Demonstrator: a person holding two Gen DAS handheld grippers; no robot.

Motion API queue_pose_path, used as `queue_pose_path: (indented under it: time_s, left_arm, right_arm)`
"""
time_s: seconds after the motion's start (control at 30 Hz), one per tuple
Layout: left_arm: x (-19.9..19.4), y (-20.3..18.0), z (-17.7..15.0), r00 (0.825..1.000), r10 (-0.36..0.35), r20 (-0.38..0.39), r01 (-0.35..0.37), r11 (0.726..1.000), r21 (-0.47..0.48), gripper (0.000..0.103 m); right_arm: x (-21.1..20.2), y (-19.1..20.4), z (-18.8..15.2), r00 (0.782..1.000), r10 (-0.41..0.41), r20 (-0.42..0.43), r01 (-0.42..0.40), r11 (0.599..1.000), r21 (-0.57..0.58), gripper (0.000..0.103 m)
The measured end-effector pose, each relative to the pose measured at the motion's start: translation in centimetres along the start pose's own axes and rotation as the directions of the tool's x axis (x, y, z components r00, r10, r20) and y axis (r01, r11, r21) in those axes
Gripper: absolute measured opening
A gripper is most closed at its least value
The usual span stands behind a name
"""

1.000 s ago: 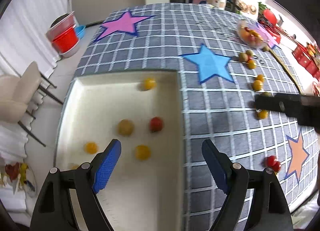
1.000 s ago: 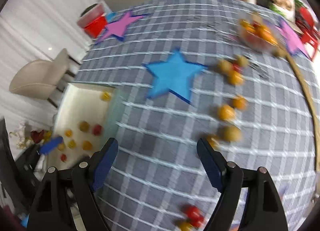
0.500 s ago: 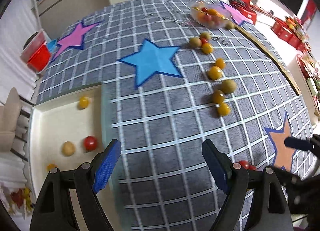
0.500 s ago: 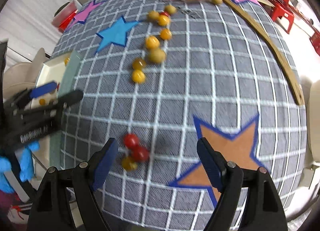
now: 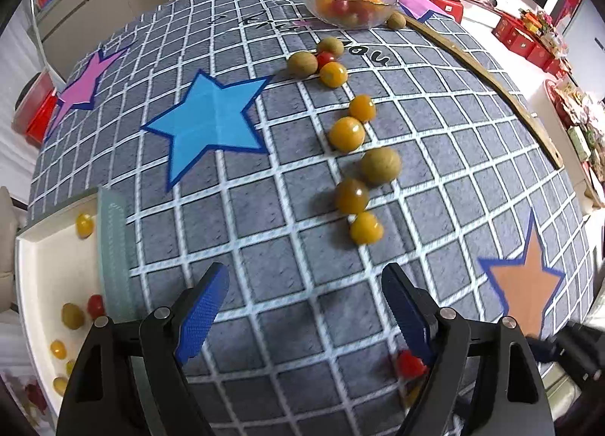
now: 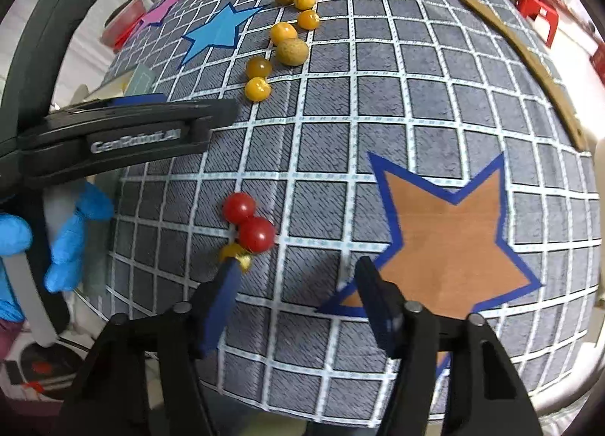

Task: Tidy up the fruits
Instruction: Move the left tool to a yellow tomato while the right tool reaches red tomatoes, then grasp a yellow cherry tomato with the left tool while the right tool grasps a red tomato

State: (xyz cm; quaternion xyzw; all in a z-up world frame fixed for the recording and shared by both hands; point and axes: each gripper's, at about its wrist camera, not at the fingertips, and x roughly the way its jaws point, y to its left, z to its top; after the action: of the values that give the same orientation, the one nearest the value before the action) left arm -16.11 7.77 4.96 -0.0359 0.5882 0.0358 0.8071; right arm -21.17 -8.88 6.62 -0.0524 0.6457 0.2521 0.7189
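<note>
Two red cherry tomatoes [image 6: 249, 222] and a small yellow fruit [image 6: 232, 251] lie by the orange star [image 6: 450, 243]. My right gripper [image 6: 298, 277] hangs just short of them, its jaws closing with nothing between them; its left fingertip covers part of the yellow fruit. My left gripper [image 5: 306, 296] stands open over bare cloth, below a line of yellow and brown fruits [image 5: 351, 196]. One red tomato [image 5: 408, 364] peeps out behind its right finger. The white tray [image 5: 41, 281] at the left holds several small fruits.
A glass bowl [image 5: 374, 18] of fruit stands at the far end, with more loose fruits [image 5: 302, 63] near it. A wooden strip [image 5: 491, 73] runs along the right side. A blue-gloved hand [image 6: 68, 247] holds the left gripper [image 6: 132, 133] close on the left of the right wrist view.
Both grippers swung right, away from the tray and across the cloth. The right one came down near the red tomatoes and its jaws narrowed. The left one's jaws kept their width.
</note>
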Motion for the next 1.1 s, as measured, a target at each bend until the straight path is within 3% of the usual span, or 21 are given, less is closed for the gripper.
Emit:
queue_pose_path:
  time_s: [0.23,0.33,0.53,0.67,0.73,0.87,1.1]
  left_arm:
    - [1.3,-0.6,1.0,1.0,-0.003,-0.011,0.003,1.0,0.003,0.084]
    - [1.8,-0.8,1.2,1.0,-0.001,-0.023,0.001,1.0,0.003,0.074]
    - [2.4,-1.4,1.4,0.999,0.0,-0.037,0.001,1.0,0.015,0.067]
    - [2.3,-1.9,1.5,1.0,-0.007,-0.022,0.007,1.0,0.029,0.047]
    - [2.3,-1.8,1.5,1.0,-0.012,-0.014,0.012,1.0,0.027,0.036]
    - [1.9,-1.1,1.7,1.0,-0.024,-0.011,0.024,1.0,0.014,0.021]
    - [1.6,0.6,0.3,0.999,-0.042,-0.013,0.042,0.999,-0.019,0.021]
  right_arm:
    - [1.0,0.5,1.0,0.997,0.076,0.0,-0.076,0.997,0.03,0.054]
    - [1.7,0.7,1.4,0.996,0.093,-0.003,-0.093,0.995,0.045,0.048]
    - [2.8,2.5,2.5,0.994,0.111,-0.004,-0.111,0.992,0.056,0.036]
    - [3.5,2.9,3.2,0.989,0.148,-0.012,-0.146,0.984,0.098,0.031]
    - [3.6,2.4,3.4,0.985,0.17,-0.019,-0.166,0.978,0.125,0.021]
    - [3.6,1.9,3.5,0.982,0.19,-0.019,-0.185,0.971,0.152,0.021]
    - [3.1,1.0,2.9,0.984,0.176,-0.017,-0.171,0.973,0.155,0.021]
